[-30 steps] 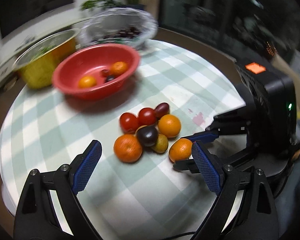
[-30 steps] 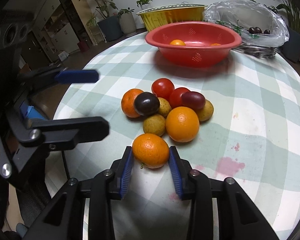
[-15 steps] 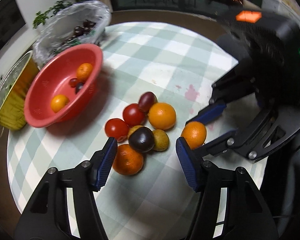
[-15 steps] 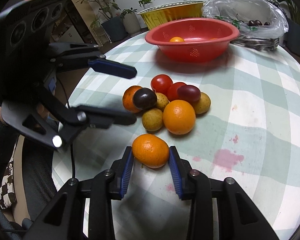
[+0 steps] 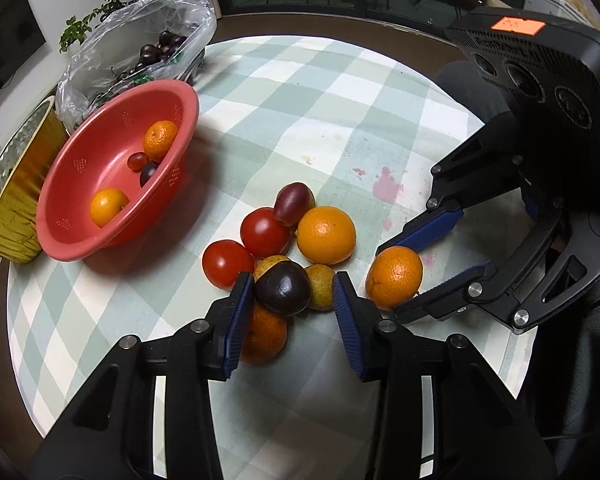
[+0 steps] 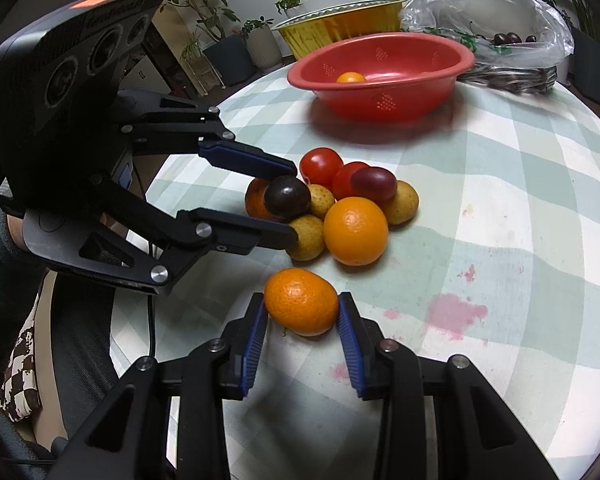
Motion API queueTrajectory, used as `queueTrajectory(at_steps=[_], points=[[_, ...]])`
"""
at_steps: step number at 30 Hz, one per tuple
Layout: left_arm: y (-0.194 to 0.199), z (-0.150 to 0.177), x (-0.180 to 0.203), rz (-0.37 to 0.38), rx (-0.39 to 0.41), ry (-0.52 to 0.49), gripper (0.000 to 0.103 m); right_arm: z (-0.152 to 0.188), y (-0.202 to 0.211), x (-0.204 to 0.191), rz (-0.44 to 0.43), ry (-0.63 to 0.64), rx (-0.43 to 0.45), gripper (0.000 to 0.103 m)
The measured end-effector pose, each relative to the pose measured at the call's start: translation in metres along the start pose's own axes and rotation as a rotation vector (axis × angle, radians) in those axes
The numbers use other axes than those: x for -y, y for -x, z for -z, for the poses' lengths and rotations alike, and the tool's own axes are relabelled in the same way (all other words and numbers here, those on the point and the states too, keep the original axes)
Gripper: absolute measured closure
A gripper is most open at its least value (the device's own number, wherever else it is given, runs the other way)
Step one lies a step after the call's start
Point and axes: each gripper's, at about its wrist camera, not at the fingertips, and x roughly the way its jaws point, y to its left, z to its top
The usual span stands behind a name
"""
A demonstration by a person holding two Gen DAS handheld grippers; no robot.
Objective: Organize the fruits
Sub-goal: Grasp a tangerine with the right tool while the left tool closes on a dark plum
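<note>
A pile of fruit lies mid-table: two tomatoes (image 5: pixel 264 232), a large orange (image 5: pixel 326 235), a dark plum (image 5: pixel 283 289) on top, yellow-green fruits and a tangerine (image 5: pixel 262 334). My left gripper (image 5: pixel 294 294) is open, its jaws on either side of the dark plum (image 6: pixel 287 197), with a gap to the right pad. My right gripper (image 6: pixel 302 308) is shut on a small tangerine (image 6: pixel 301 301) resting low at the tablecloth; it also shows in the left wrist view (image 5: pixel 394 277). A red bowl (image 5: pixel 76 184) holds two oranges and small dark fruits.
A gold foil pan (image 5: pixel 10 184) stands behind the red bowl (image 6: pixel 384 100). A clear plastic bag (image 5: pixel 140 56) holds dark cherries. The round table (image 5: pixel 340 92) has a green-and-white checked cloth with pink stains (image 6: pixel 454 314). Potted plants stand beyond.
My left gripper has moved in over the pile and narrowed its jaws around the dark plum. The right gripper stays on the small tangerine.
</note>
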Motion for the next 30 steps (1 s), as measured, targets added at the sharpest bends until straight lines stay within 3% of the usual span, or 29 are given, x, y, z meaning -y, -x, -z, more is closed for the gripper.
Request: queueTrajectory(at_steps=[12,19,30], points=[[0.0007,0.0005,-0.0054,0.0,0.002,0.022,0.065,-0.0002,0.0,-0.0001,0.001,0.001,-0.001,0.065],[0.0013,-0.0019,-0.003,-0.009,-0.004,0.02,0.077,-0.0002,0.0001,-0.0002,0.002,0.001,-0.001,0.065],[0.0026,0.0011,-0.0048,-0.012,0.01,0.043,0.078,-0.0007,-0.0006,0.0009,0.0,-0.004,-0.002,0.065]])
